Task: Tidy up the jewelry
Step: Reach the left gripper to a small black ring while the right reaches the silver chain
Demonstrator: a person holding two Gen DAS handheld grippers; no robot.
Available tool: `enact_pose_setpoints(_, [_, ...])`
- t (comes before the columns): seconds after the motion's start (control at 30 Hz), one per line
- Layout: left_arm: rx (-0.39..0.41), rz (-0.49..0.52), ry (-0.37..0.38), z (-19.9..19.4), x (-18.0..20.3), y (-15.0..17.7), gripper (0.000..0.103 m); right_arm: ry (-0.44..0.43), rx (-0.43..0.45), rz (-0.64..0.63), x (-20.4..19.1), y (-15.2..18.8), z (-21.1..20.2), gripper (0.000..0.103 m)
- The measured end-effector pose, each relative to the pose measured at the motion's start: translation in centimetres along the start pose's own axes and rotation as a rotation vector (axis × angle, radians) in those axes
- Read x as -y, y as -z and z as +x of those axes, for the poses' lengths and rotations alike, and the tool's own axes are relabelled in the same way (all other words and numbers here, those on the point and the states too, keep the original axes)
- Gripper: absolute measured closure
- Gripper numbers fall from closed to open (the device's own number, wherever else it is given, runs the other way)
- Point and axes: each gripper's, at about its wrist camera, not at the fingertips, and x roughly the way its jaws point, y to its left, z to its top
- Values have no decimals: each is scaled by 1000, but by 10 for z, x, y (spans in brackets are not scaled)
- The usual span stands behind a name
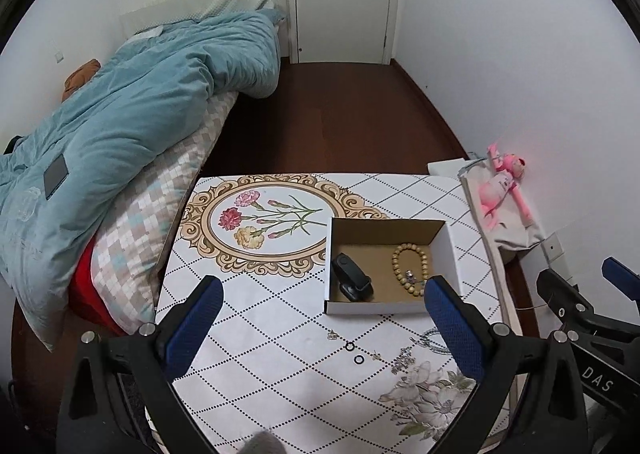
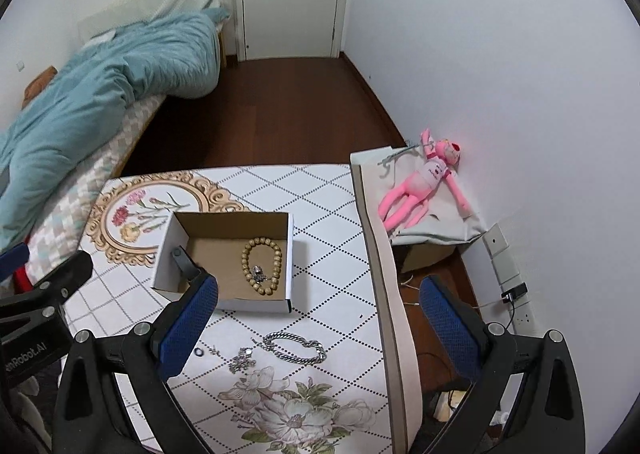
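Box [image 2: 256, 304] is matt cardboard, brown inside; bracelet [image 2: 262, 266] looks like wood beads; chain [image 2: 296, 346] is shiny metal; table cover [image 1: 280, 334] smooth, w/ printed pattern.

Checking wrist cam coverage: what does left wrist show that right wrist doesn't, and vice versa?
Only left wrist: both small black rings on the tablecloth, and the whole black band in the box. The silver chain bracelet is mostly hidden behind a finger there.

Only right wrist: the full silver chain bracelet lying in front of the box, and wall sockets with a plug.

Both: cardboard box, wooden bead bracelet inside it, small silver pieces on the tablecloth, pink plush toy, bed, door. The left hand-held gripper and right hand-held gripper are open, holding nothing.
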Motion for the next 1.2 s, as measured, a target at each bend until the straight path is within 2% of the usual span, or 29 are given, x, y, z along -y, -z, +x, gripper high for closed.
enact_pose_setpoints(0.23, [-23, 2, -19, 1, 1, 10, 0, -52, -6, 44, 7, 8, -14, 1])
enact_pose_setpoints(0.4, [-88, 28, -67, 30, 1, 37, 0, -65, -100, 75, 19, 29, 19, 2])
enact_pose_setpoints(0.53, [-172, 41, -94, 62, 0, 62, 0, -62, -225, 118, 34, 59, 70, 29])
enact_pose_setpoints(0.57, [-190, 39, -97, 70, -1, 68, 0, -62, -249, 129, 38, 65, 82, 32])
enact_pose_setpoints(0.87, [-342, 26, -123, 131, -9, 107, 2, -56, -364, 154, 48, 103, 159, 33])
enact_pose_setpoints(0.93, [-364, 33, -109, 139, -9, 113, 8, -61, -379, 157, 45, 106, 172, 35])
enact_pose_setpoints(1.03, [-398, 36, -82, 150, -6, 121, 9, -52, -396, 155, 41, 109, 186, 36])
enact_pose_setpoints(1.1, [-406, 43, -63, 154, -1, 123, 17, -57, -417, 162, 39, 112, 197, 43])
enact_pose_setpoints(1.13, [-411, 47, -50, 155, 2, 124, 18, -66, -429, 166, 38, 114, 200, 52])
enact_pose_setpoints(1.2, [-411, 57, -32, 157, 9, 125, 18, -55, -411, 151, 36, 115, 199, 62])
